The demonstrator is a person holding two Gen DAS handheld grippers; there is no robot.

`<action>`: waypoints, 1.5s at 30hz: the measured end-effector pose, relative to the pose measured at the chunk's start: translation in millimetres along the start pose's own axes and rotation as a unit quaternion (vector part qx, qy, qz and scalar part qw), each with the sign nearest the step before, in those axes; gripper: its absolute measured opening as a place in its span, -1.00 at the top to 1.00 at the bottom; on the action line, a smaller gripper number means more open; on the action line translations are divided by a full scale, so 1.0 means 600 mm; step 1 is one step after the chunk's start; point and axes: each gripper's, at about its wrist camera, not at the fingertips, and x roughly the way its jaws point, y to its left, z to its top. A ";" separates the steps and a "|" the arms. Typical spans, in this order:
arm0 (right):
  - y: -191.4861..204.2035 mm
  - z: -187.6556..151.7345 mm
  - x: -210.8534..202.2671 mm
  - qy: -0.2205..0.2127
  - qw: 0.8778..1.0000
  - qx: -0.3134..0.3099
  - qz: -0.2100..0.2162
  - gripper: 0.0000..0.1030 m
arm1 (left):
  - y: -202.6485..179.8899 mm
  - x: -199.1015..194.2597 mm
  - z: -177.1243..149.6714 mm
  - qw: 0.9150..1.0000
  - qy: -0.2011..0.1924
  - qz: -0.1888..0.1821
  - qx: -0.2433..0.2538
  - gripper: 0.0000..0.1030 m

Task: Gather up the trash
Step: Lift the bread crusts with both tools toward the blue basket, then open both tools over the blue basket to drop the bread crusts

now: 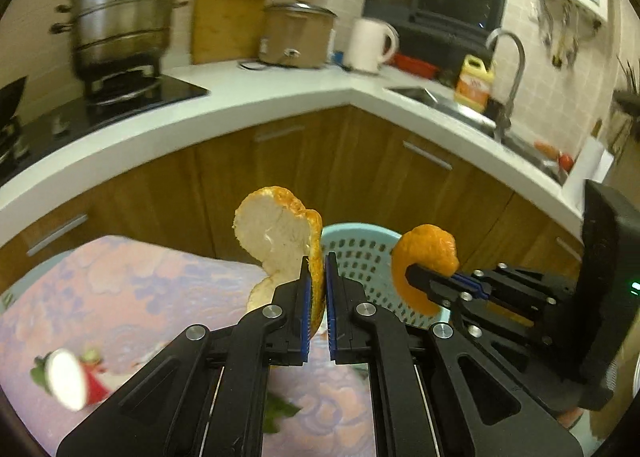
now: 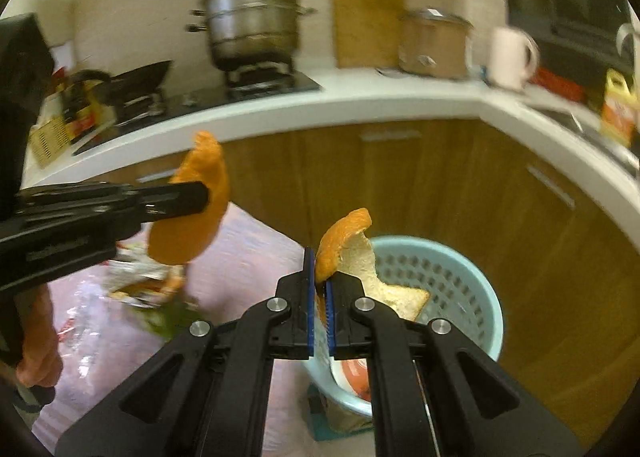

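Note:
My left gripper (image 1: 319, 263) is shut on a large piece of orange peel (image 1: 276, 233), whose white inside faces left. My right gripper (image 2: 320, 283) is shut on a second piece of orange peel (image 2: 340, 237). Both peels hang in the air near a light blue slotted basket (image 2: 460, 277) that stands on the floor by the table and holds some rubbish. Each wrist view shows the other tool from the side: the right gripper (image 1: 414, 273) with its peel (image 1: 428, 253), and the left gripper (image 2: 202, 197) with its peel (image 2: 192, 217). The basket (image 1: 360, 253) lies just beyond both.
A table with a pink floral cloth (image 1: 160, 289) carries a white and red scrap (image 1: 68, 377), green leaves (image 2: 172, 317) and wrappers (image 2: 136, 277). Behind runs a white counter (image 1: 280, 97) with a steamer pot (image 1: 124, 17), a sink (image 1: 440, 101) and wooden cabinets (image 1: 360, 161).

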 end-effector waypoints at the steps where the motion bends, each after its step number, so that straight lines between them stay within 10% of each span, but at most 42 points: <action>1: -0.024 -0.010 0.014 0.009 1.000 0.017 -0.005 0.95 | -0.010 0.019 0.001 1.000 0.008 -0.006 0.002 0.91; 13: -0.138 -0.072 0.110 0.096 0.989 0.115 -0.014 0.92 | -0.065 0.174 -0.015 0.995 0.087 -0.037 0.029 0.66; 15: -0.151 -0.078 0.126 0.124 0.984 0.127 -0.017 0.62 | -0.061 0.181 -0.021 0.995 0.094 -0.031 0.028 0.16; 18: -0.168 -0.087 0.135 0.143 0.977 0.155 -0.004 0.00 | -0.050 0.178 -0.029 0.994 0.100 -0.024 0.030 0.09; 20: -0.168 -0.086 0.127 0.137 0.979 0.151 -0.017 0.00 | -0.038 0.174 -0.033 0.994 0.106 -0.018 0.024 0.08; 45: 0.155 -0.023 0.028 0.043 0.995 -0.032 0.086 -0.07 | 0.200 -0.185 -0.113 0.990 -0.045 0.104 -0.084 -0.31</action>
